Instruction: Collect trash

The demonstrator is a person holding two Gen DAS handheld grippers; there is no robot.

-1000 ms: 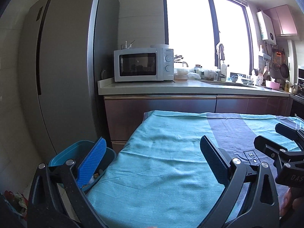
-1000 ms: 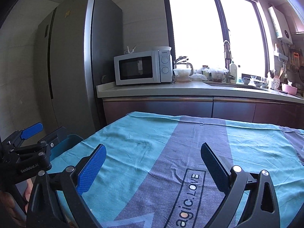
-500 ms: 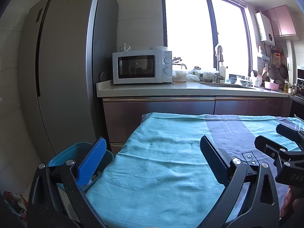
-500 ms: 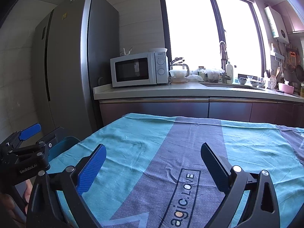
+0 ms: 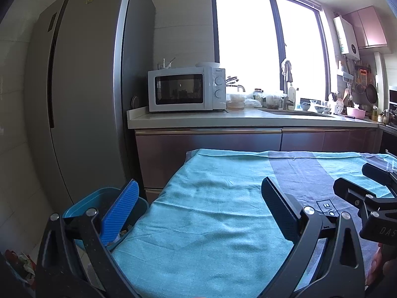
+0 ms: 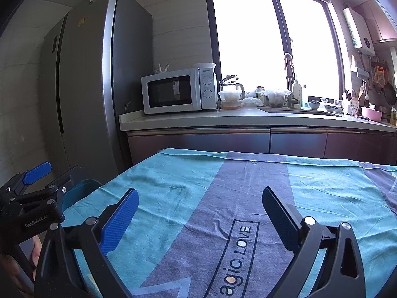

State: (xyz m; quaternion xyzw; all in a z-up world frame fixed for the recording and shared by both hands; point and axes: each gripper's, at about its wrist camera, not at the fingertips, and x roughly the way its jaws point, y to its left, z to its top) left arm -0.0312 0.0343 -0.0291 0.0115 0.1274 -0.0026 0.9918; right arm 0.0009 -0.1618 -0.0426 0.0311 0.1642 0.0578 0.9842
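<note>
Trash: none visible on the cloth-covered surface [image 6: 173, 186]; bin [image 5: 82, 203] at its left edge. Left gripper [image 5: 198, 208] & right gripper [image 6: 198, 211] both released, empty. Prob. done; next: check for leftovers.

1. The left gripper [image 5: 198, 211] has a black frame with two curved arms, each with a triangular cut-out.
2. Its fingers [image 5: 122, 209] differ: one has a blue ribbed pad, the other is black.
3. Round silver screws sit at the finger joints.
4. The right gripper [image 6: 198, 213] has the same black frame, blue and black fingers and silver screws.
5. Seen from the right wrist, the left gripper's body carries white lettering, "GenRobot.AI".
</note>
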